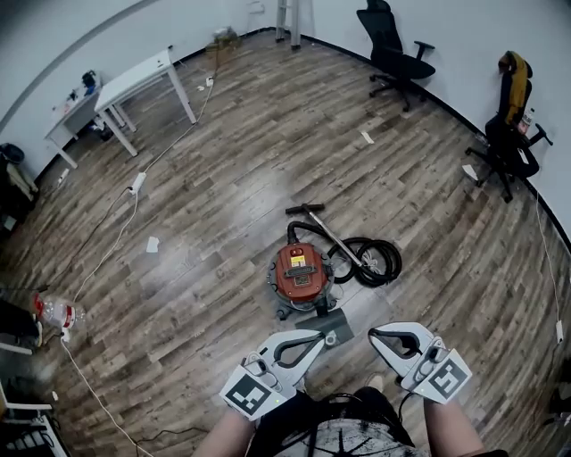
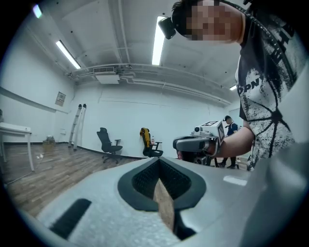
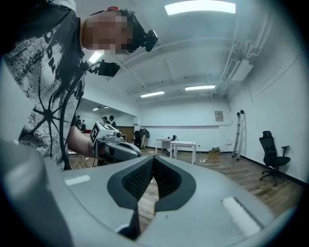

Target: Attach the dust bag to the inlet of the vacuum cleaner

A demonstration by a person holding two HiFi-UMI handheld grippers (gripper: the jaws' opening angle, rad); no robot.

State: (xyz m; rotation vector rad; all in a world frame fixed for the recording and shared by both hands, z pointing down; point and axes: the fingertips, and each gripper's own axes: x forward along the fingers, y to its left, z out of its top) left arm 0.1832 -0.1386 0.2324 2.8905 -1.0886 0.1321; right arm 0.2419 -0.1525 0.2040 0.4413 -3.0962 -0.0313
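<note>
In the head view a red canister vacuum cleaner [image 1: 302, 272] stands on the wooden floor, with its black hose [image 1: 370, 261] coiled to its right. A flat grey piece with a dark hole [image 1: 332, 325], perhaps the dust bag, lies on the floor against the vacuum's near side. My left gripper [image 1: 314, 340] and right gripper [image 1: 376, 336] hover just in front of me, above and nearer than that piece. Both are shut and hold nothing. Each points roughly level, and the tips lean toward each other. The left gripper view shows shut jaws [image 2: 158, 164] with the right gripper [image 2: 195, 144] beyond. The right gripper view shows its shut jaws [image 3: 153, 161] and the left gripper [image 3: 113, 148].
White tables [image 1: 134, 82] stand at the far left. Office chairs are at the back [image 1: 397, 54] and right [image 1: 510, 134]. A white cable with a power strip [image 1: 136, 184] runs across the floor on the left, ending near a plastic bottle [image 1: 59, 311]. A ladder [image 1: 290, 18] leans on the far wall.
</note>
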